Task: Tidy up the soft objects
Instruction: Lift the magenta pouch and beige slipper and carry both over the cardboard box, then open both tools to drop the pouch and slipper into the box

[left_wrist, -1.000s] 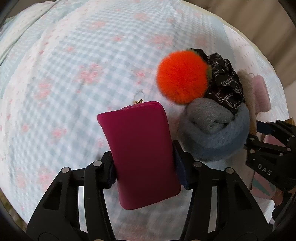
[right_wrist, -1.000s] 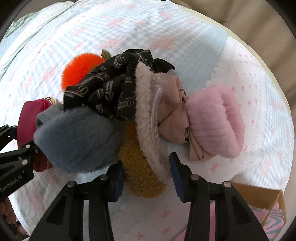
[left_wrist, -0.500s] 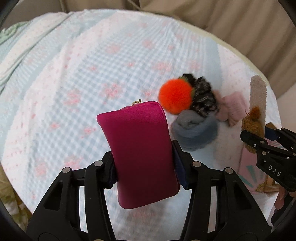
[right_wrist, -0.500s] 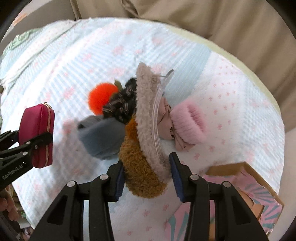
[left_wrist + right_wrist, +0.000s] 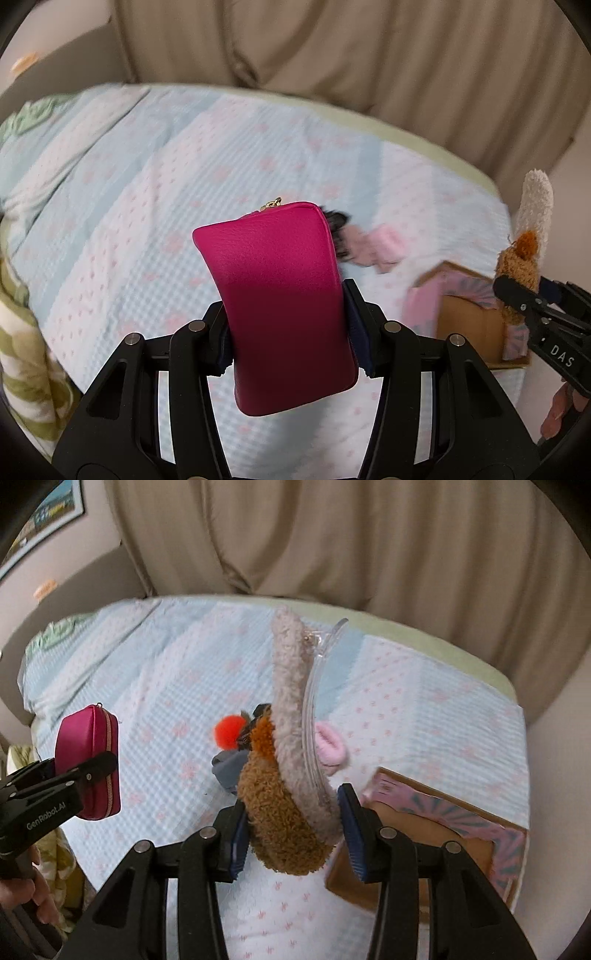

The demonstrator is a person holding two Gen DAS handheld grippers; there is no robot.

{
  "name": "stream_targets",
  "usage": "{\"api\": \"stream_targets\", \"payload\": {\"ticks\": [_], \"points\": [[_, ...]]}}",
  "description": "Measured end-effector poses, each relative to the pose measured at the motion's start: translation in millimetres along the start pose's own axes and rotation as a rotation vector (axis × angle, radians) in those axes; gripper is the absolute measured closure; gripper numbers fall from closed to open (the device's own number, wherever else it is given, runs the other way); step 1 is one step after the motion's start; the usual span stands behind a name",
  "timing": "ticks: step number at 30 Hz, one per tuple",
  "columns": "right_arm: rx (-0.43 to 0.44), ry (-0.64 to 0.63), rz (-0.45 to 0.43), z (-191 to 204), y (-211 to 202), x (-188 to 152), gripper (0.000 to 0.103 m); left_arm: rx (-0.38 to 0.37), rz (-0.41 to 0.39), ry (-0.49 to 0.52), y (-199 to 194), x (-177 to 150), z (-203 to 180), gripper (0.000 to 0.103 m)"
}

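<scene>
Aloft, each hand-held gripper (image 5: pixel 291 332) (image 5: pixel 291 834) clamps its item: pouch (image 5: pixel 284 306), fuzzy clip (image 5: pixel 291 775).

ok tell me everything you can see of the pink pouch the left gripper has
The pink pouch is a magenta, soft-sided rectangular case with rounded corners and a grained, leather-like skin. A zipper runs along its narrow edge, with a small gold pull at the top. It stands roughly upright, leaning slightly, lifted clear above the bed. The left gripper is shut on its lower half, pads pressing both broad faces; nothing else touches it.
</scene>
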State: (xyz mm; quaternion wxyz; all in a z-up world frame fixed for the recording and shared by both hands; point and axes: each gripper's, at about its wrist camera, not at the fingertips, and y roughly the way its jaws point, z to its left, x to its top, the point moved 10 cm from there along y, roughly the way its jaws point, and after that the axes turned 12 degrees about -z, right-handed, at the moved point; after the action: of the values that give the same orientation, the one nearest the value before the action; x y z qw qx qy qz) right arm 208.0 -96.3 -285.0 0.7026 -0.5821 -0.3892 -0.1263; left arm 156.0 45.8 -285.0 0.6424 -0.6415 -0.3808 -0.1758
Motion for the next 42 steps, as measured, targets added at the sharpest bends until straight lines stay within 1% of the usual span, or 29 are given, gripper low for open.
{"api": "stream_targets", "payload": {"ticks": [2, 4, 7, 10, 11, 12, 13, 14, 16, 18, 22, 26, 28, 29, 30, 33, 37, 39, 42], "points": [[-0.018, 0.035, -0.021, -16, -25, 4, 0.062, -0.032, -0.01, 0.021, -10, 6, -22, 0.056], [-0.035, 0.065, -0.032, -30, -41, 3, 0.062, -0.082, -0.013, 0.059, -21, 13, -52, 0.056], [-0.077, 0.113, -0.048, -55, -65, 2, 0.062, -0.161, -0.009, 0.127, -25, 17, -97, 0.056], [-0.141, 0.159, -0.057, -80, -88, 0, 0.062, -0.267, 0.006, 0.215, -27, 19, -153, 0.056], [-0.172, 0.192, -0.053, -94, -96, -2, 0.062, -0.289, 0.01, 0.229, -27, 18, -166, 0.056], [-0.184, 0.218, -0.05, -102, -101, -5, 0.062, -0.332, 0.02, 0.255, -25, 15, -188, 0.056], [-0.193, 0.247, -0.046, -110, -106, -7, 0.062, -0.359, 0.028, 0.276, -23, 12, -205, 0.056], [-0.215, 0.281, -0.036, -123, -109, -12, 0.062, -0.376, 0.035, 0.291, -20, 10, -216, 0.056], [-0.247, 0.314, -0.02, -138, -109, -19, 0.062, -0.431, 0.071, 0.335, -9, -1, -249, 0.056], [-0.279, 0.375, 0.002, -162, -106, -29, 0.062, -0.467, 0.108, 0.365, 4, -14, -274, 0.056], [-0.318, 0.456, 0.063, -200, -94, -51, 0.062, -0.504, 0.193, 0.409, 28, -43, -311, 0.056], [-0.33, 0.549, 0.155, -236, -68, -81, 0.062, -0.509, 0.253, 0.465, 55, -71, -337, 0.056], [-0.326, 0.582, 0.198, -250, -57, -97, 0.062, -0.495, 0.289, 0.486, 73, -89, -347, 0.056], [-0.323, 0.593, 0.212, -256, -56, -106, 0.062, -0.486, 0.308, 0.495, 81, -97, -348, 0.056], [-0.316, 0.607, 0.234, -261, -46, -114, 0.062, -0.474, 0.33, 0.503, 92, -107, -348, 0.056], [-0.292, 0.64, 0.296, -270, -23, -132, 0.062, -0.444, 0.389, 0.512, 120, -131, -343, 0.056], [-0.258, 0.68, 0.384, -274, 12, -157, 0.062, -0.388, 0.445, 0.547, 152, -156, -338, 0.056], [-0.239, 0.713, 0.434, -275, 30, -173, 0.062, -0.375, 0.471, 0.555, 164, -167, -337, 0.056], [-0.216, 0.766, 0.472, -274, 48, -187, 0.062, -0.372, 0.502, 0.563, 177, -181, -334, 0.056]]}}
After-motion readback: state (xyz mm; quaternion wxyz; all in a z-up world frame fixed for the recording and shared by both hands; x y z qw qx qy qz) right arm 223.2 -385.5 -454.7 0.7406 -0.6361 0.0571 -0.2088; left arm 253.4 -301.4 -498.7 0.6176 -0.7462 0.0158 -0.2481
